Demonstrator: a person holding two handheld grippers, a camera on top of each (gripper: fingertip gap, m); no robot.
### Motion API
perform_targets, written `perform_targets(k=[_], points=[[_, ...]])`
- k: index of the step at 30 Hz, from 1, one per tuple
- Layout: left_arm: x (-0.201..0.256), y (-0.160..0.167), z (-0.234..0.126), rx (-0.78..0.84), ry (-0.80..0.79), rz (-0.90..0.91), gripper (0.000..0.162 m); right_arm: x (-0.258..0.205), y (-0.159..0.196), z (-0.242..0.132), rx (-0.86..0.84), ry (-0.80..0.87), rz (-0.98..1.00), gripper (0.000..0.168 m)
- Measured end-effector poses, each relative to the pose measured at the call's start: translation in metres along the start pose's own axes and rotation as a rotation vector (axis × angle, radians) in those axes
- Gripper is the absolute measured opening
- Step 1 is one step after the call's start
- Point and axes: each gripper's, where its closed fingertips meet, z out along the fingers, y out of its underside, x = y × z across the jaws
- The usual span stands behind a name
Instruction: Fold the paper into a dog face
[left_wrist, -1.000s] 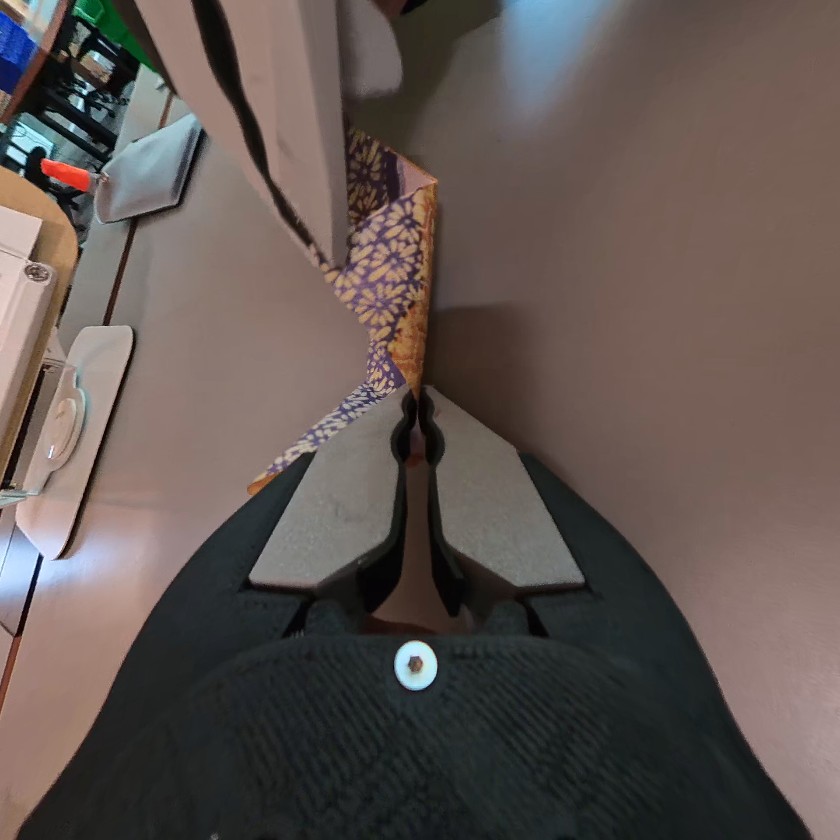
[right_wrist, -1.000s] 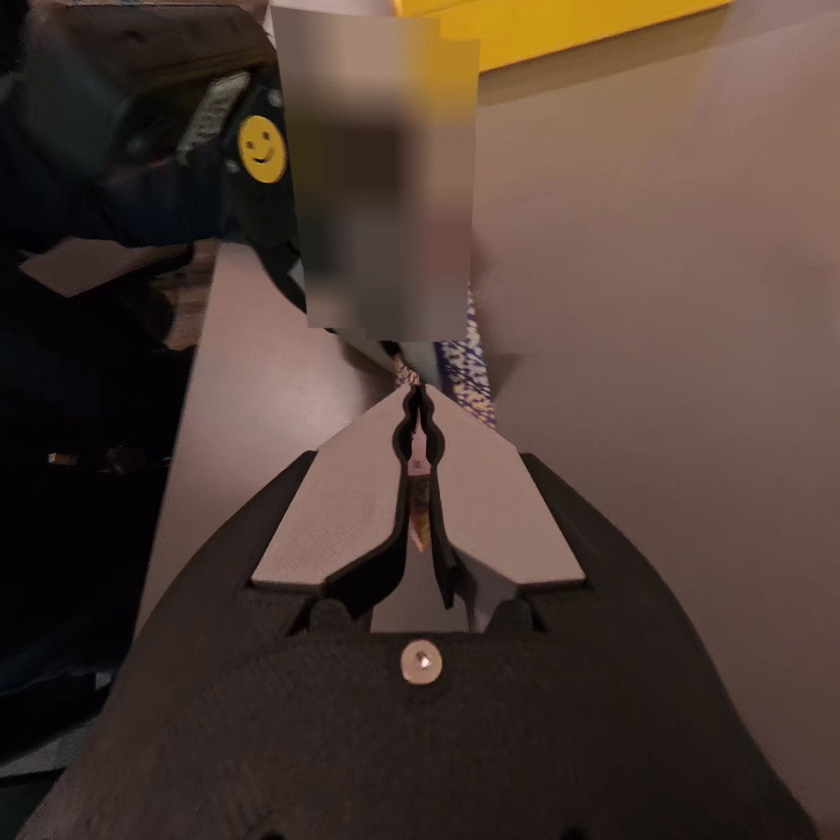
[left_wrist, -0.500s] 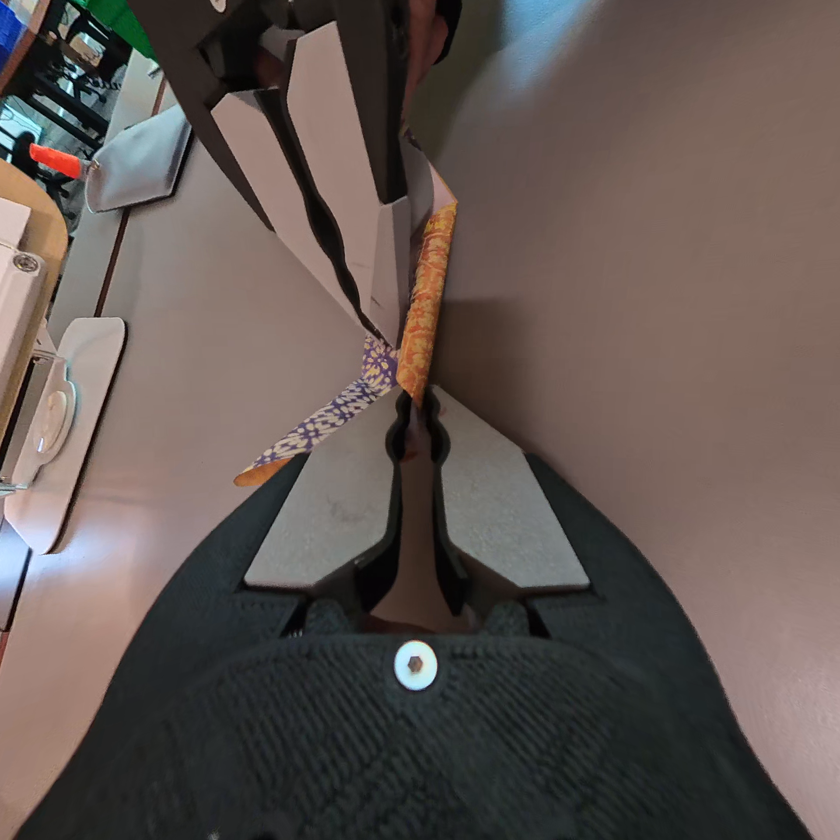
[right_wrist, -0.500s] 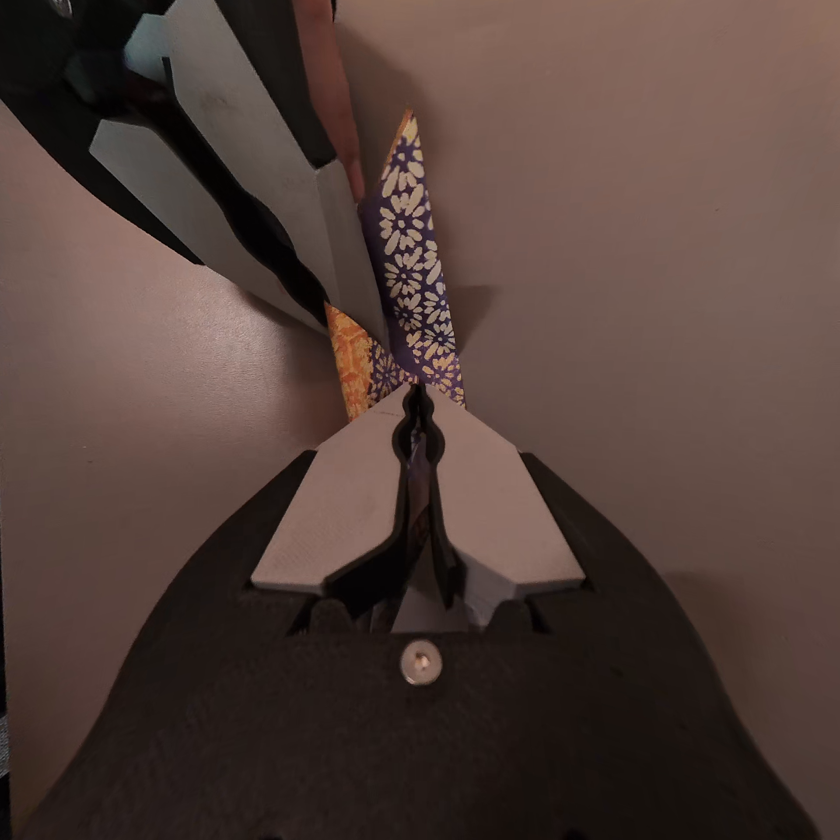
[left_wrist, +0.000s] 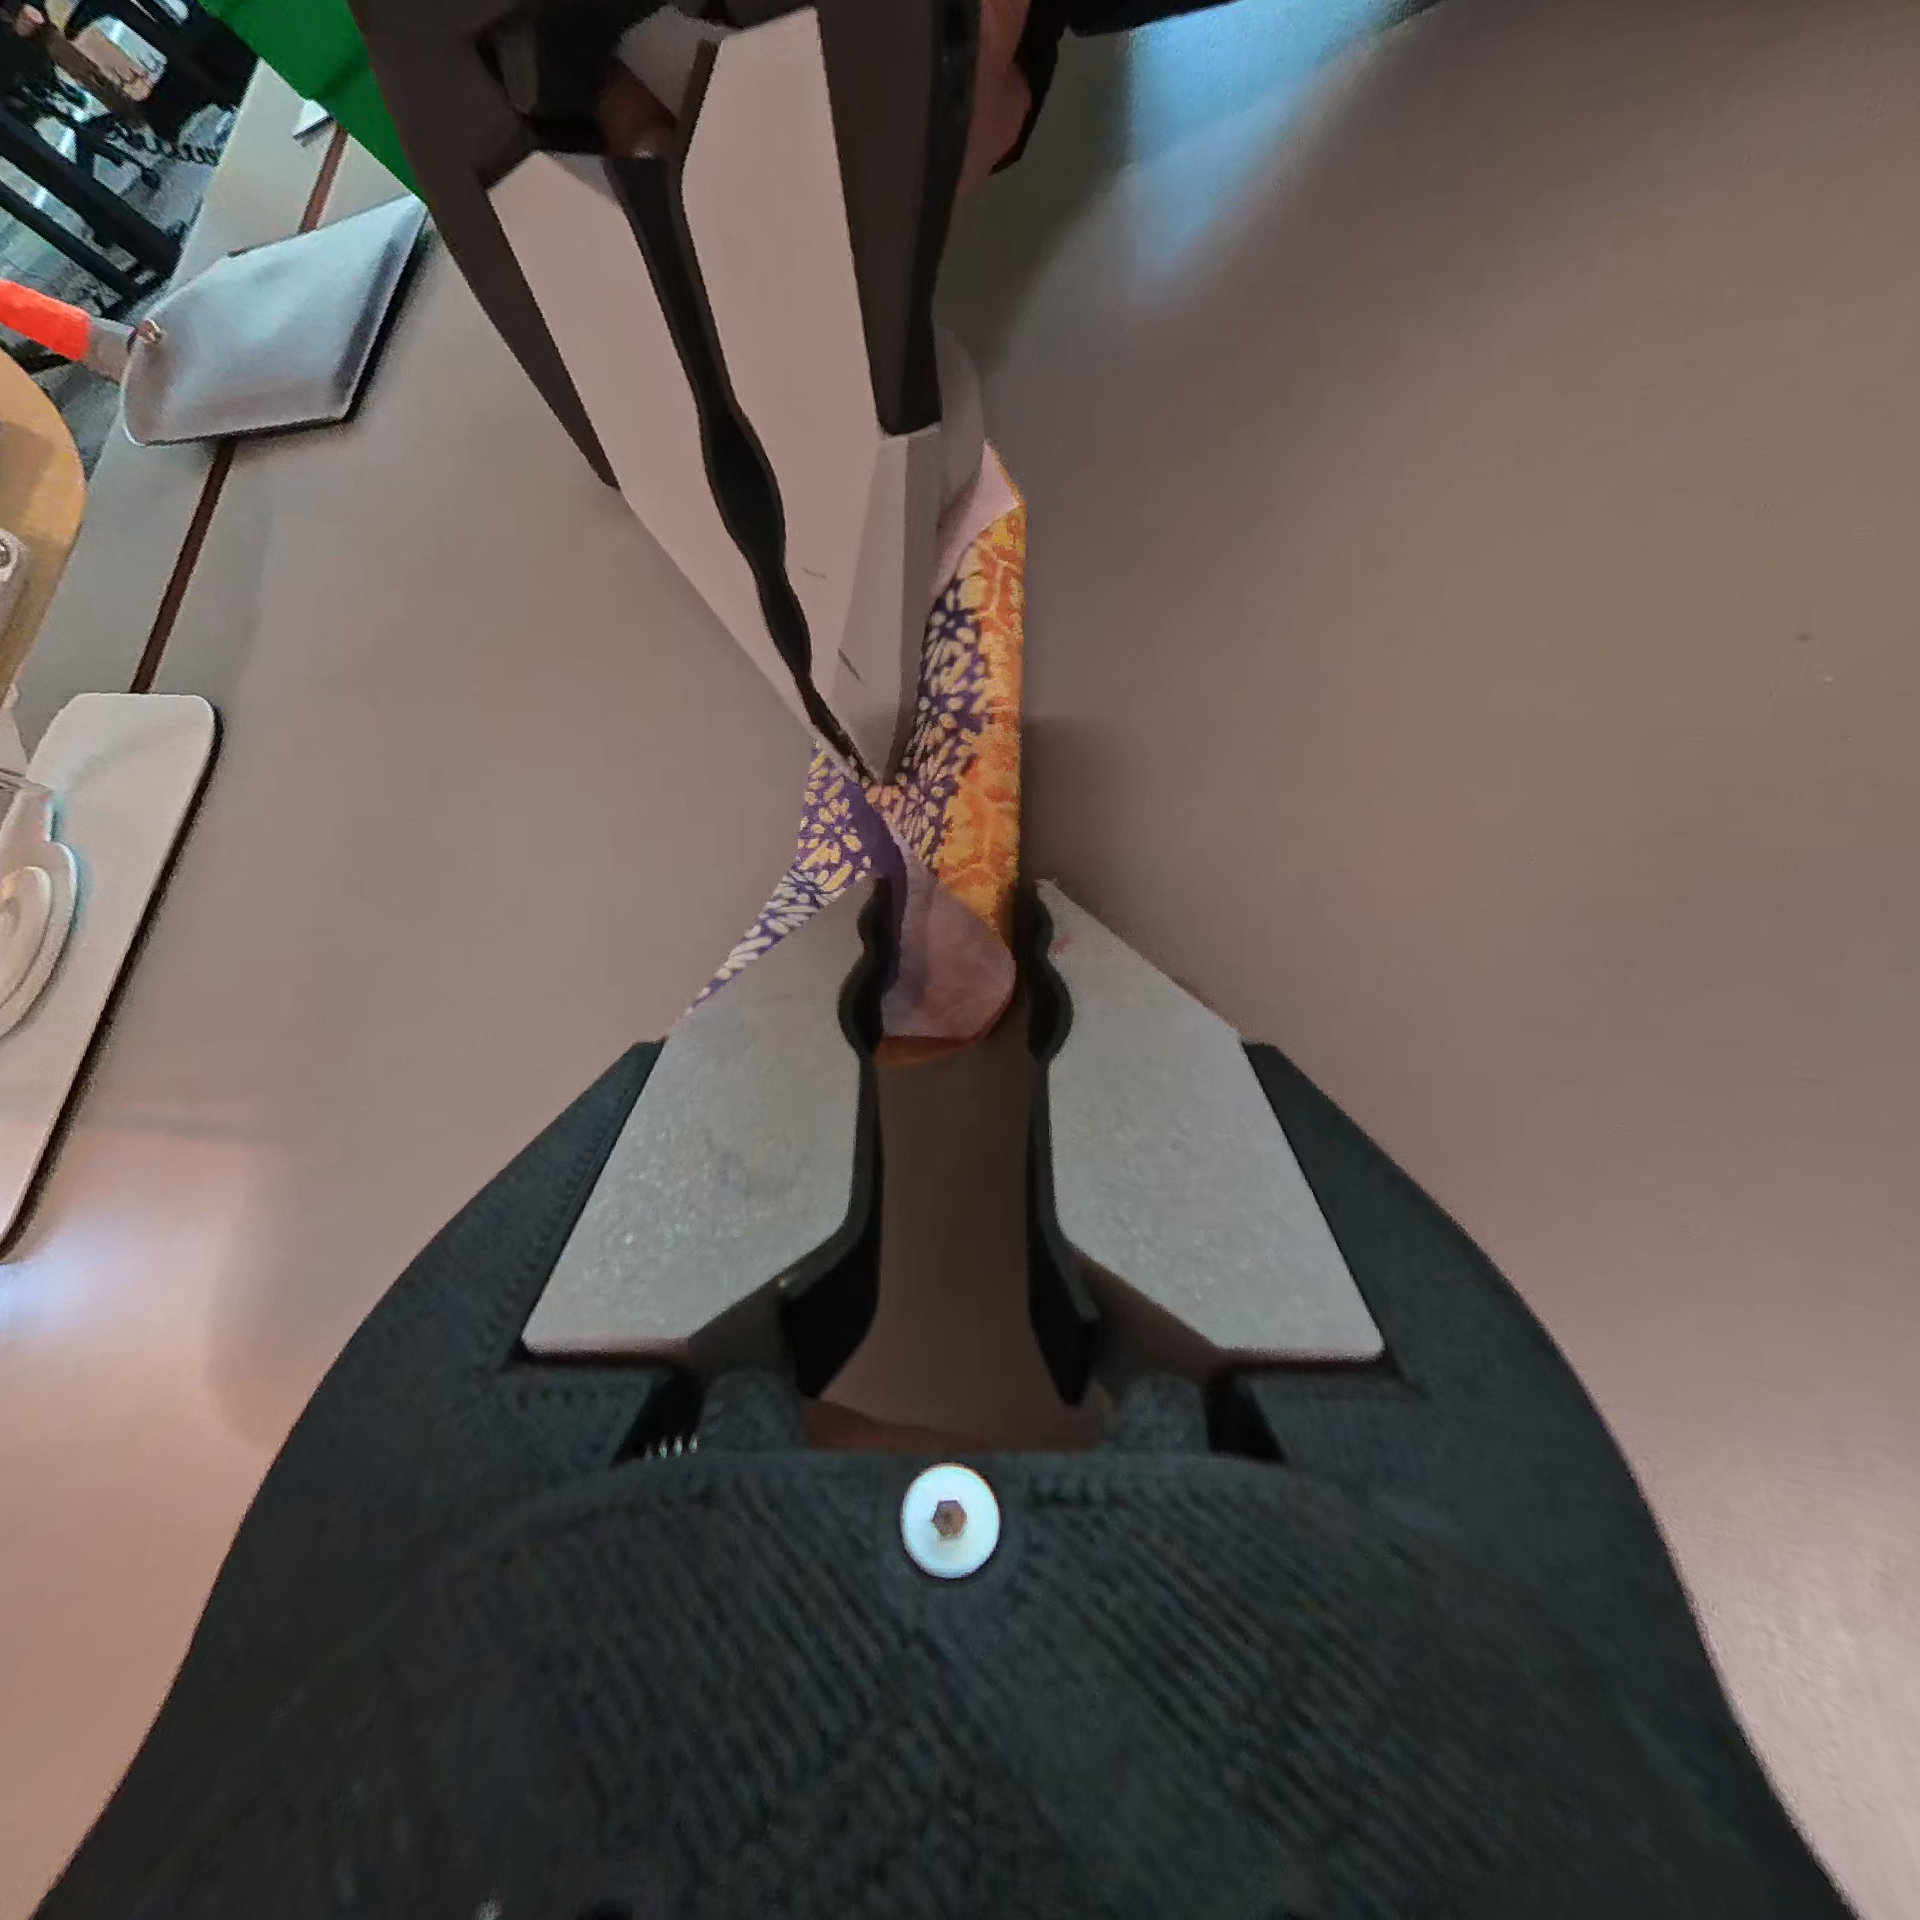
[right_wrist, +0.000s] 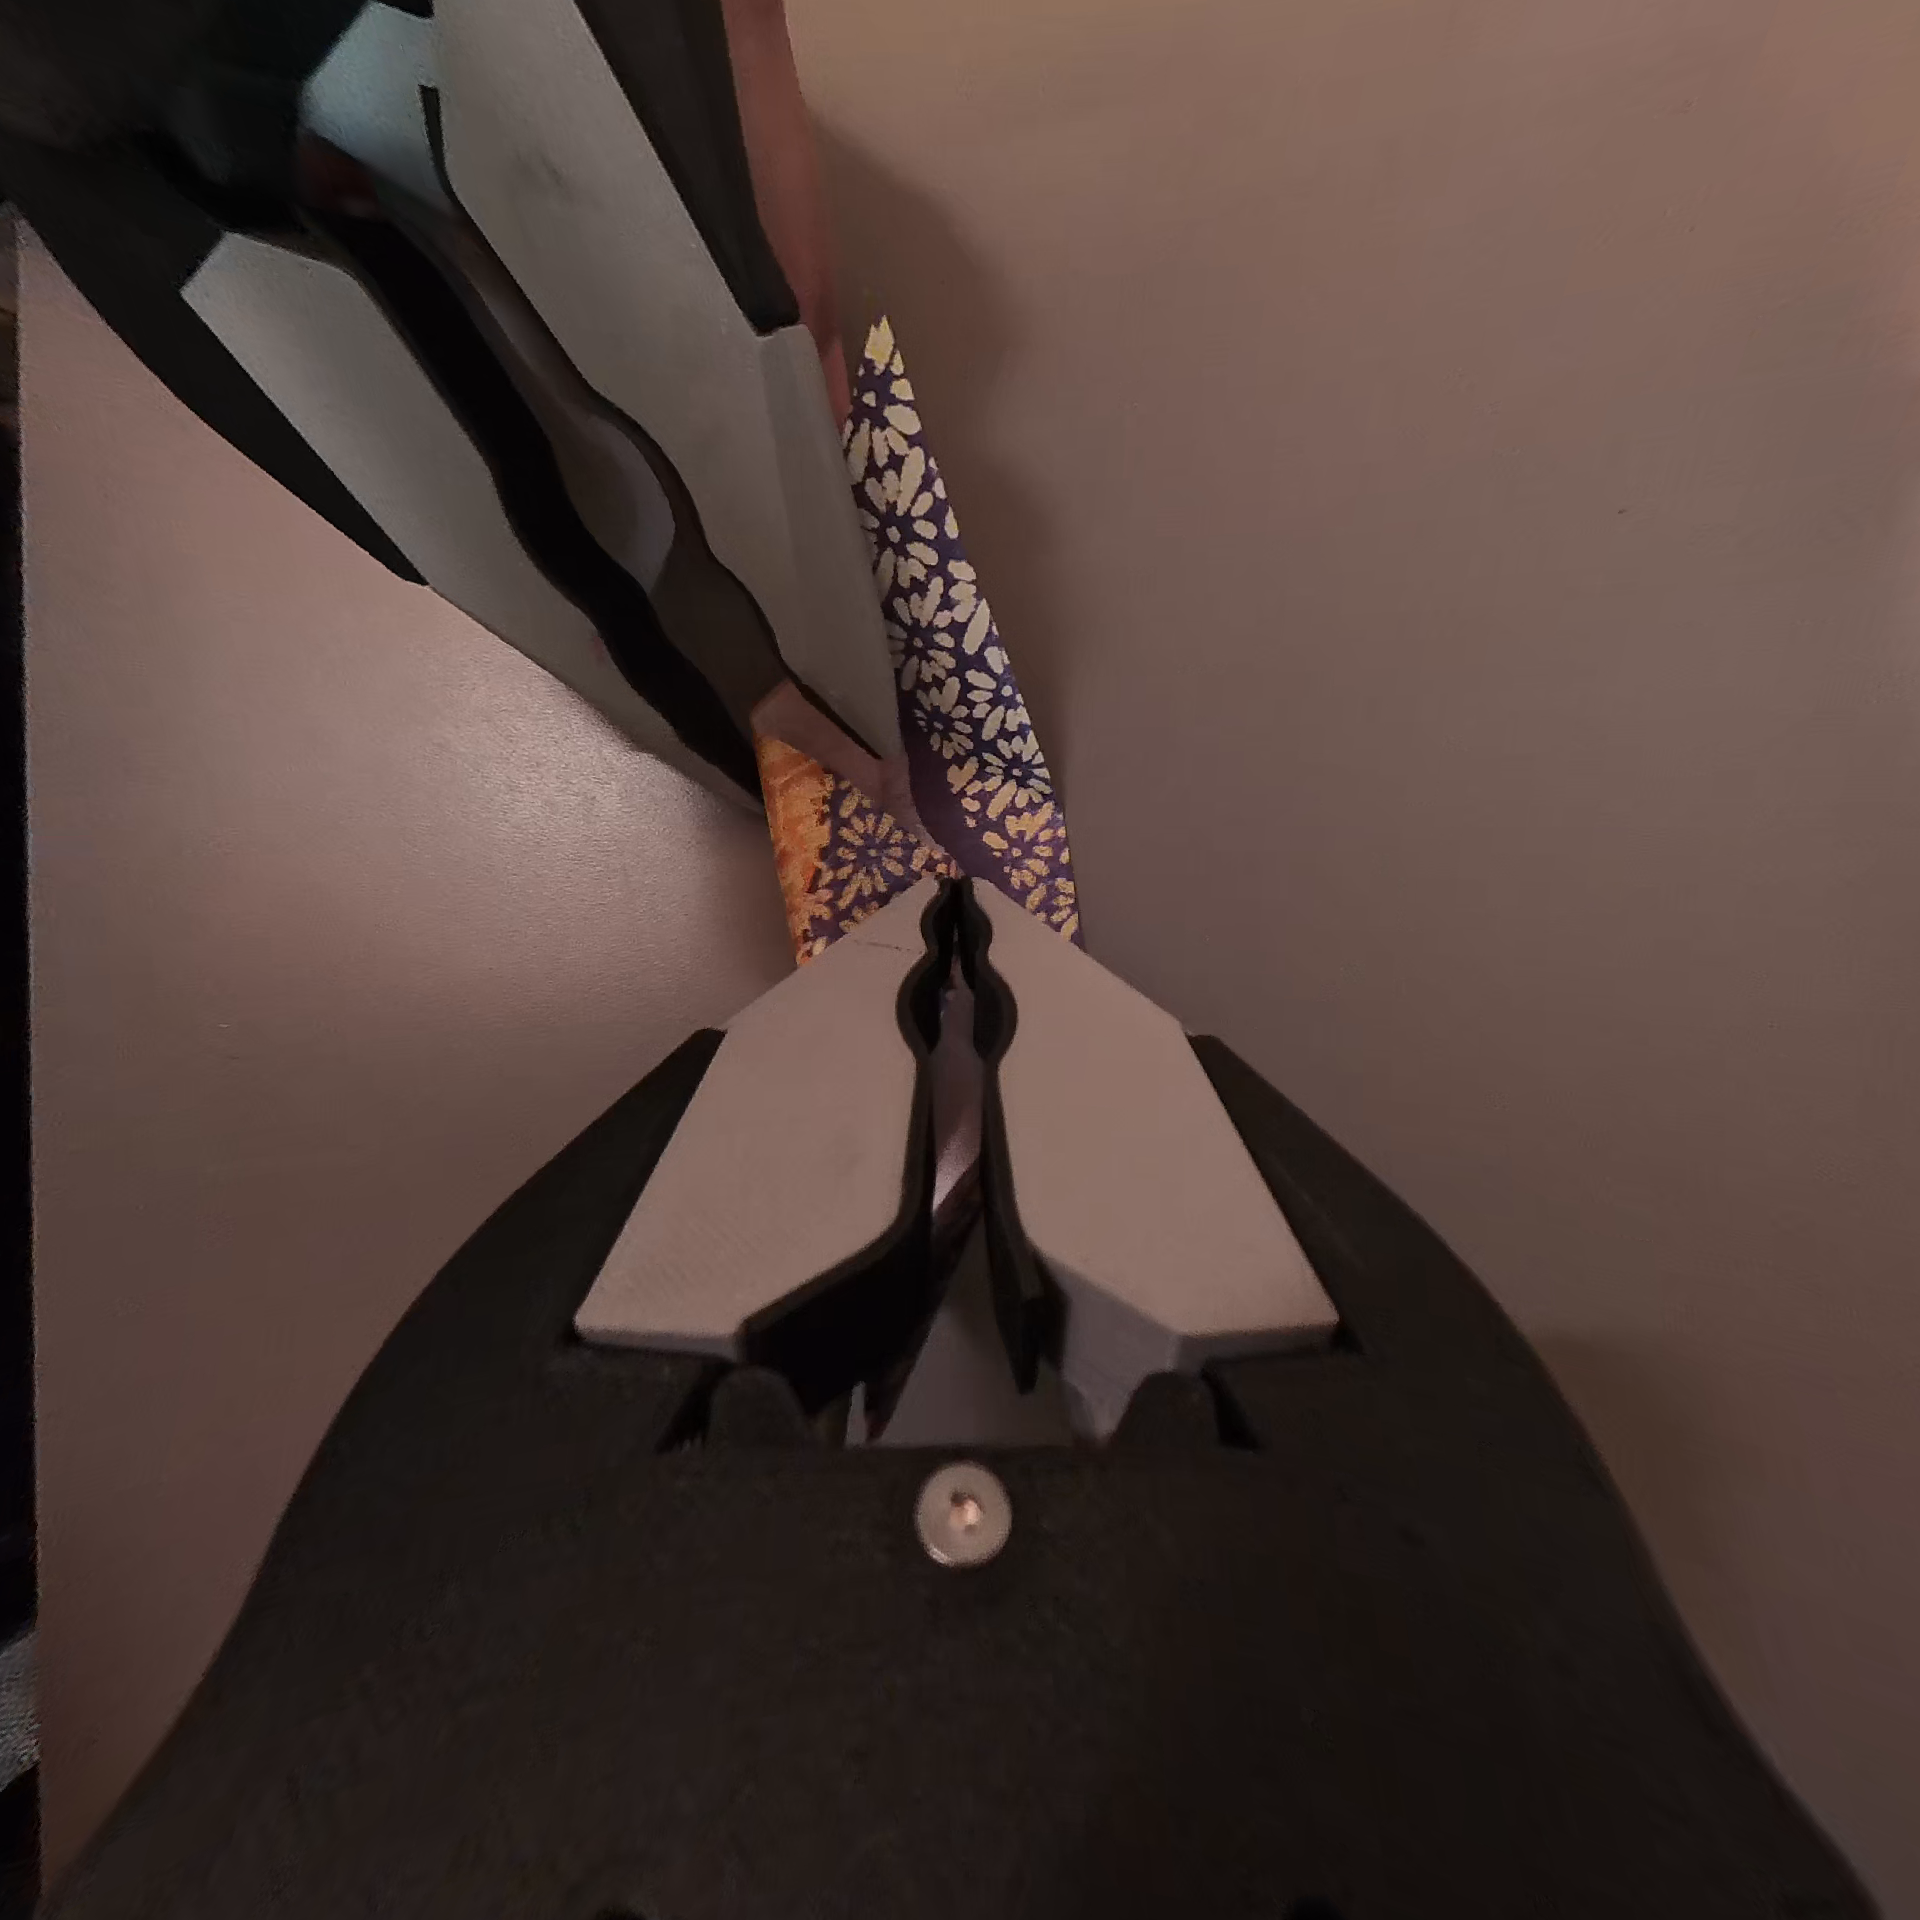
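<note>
Brownish table (left_wrist: 1455, 727) carries the left gripper (left_wrist: 951, 914), jaws now parted where they were pinched before, loose around the folded purple-and-orange floral paper (left_wrist: 966, 727), its opposite end clamped in the closed right gripper (right_wrist: 956, 899).

The table (left_wrist: 1455, 623) is a smooth, matte surface of brownish-grey, seen in both wrist views, with a soft bluish glare at its far end in the left wrist view. The folded paper (left_wrist: 977, 748), patterned purple and orange, touches it along one edge and stands up from it. At the far left lies a flat grey scraper (left_wrist: 260, 332) with an orange handle, beside a dark seam in the tabletop. Nearer on the left, a pale rounded board (left_wrist: 104, 935) rests flat at the table's side.
</note>
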Motion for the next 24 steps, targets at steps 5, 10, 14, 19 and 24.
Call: perform_targets(k=[5, 10, 14, 19, 24], points=[[-0.001, 0.0, 0.0, -0.004, -0.007, -0.003, 0.022, 0.004, 0.006, -0.001, -0.025, 0.02, 0.0, 0.0], [0.001, -0.001, 0.0, 0.001, -0.005, 0.009, 0.021, 0.003, 0.006, 0.003, -0.032, 0.024, -0.003, 0.0], [0.005, -0.01, 0.001, 0.032, 0.002, 0.021, 0.022, 0.002, 0.006, 0.004, -0.025, 0.017, 0.009, 0.0], [0.013, -0.027, 0.007, 0.053, 0.037, -0.012, 0.02, 0.001, 0.006, 0.003, -0.021, 0.013, 0.017, 0.0], [0.01, -0.026, 0.016, 0.007, 0.004, -0.029, 0.005, 0.001, 0.006, 0.003, -0.016, 0.004, 0.027, 0.0]])
